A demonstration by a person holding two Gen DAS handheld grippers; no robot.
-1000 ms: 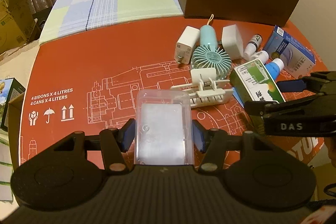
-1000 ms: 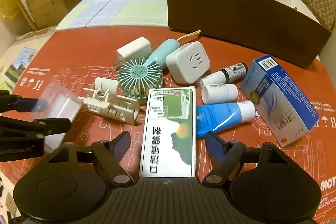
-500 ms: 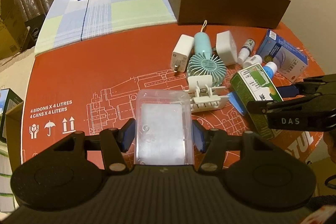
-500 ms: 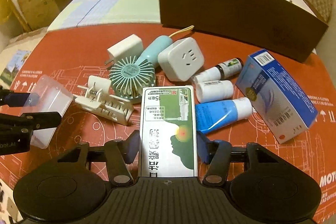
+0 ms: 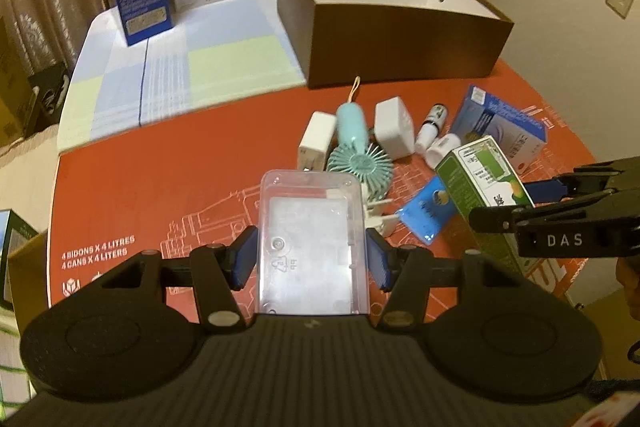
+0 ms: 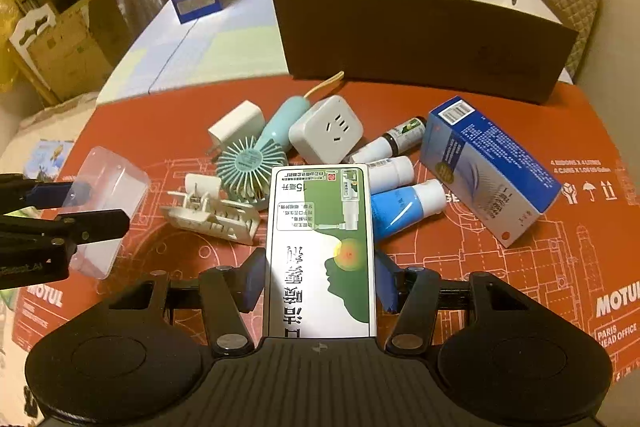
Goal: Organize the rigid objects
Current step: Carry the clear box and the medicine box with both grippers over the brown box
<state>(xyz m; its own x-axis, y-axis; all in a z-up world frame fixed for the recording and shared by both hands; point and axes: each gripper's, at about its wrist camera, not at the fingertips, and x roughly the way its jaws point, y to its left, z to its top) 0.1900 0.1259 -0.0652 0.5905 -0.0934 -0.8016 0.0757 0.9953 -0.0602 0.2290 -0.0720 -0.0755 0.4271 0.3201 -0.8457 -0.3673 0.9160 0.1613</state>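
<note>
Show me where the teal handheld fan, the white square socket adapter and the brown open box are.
teal handheld fan [image 6: 251,167], right wrist view, on the round grille.
white square socket adapter [image 6: 327,135], right wrist view, on its socket face.
brown open box [image 6: 420,43], right wrist view, on the front wall.

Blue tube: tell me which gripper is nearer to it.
Right. The right gripper, holding the green box, is just beside the blue tube; the left gripper is beyond the fan.

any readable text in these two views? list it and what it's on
"4 BIDONS X 4 LITRES / 4 CANS X 4 LITERS": red mat
"MOTUL", "PARIS HEAD OFFICE": same mat
"DAS": right gripper
"15": green box
Blue box, back cartons: too small to read
</note>
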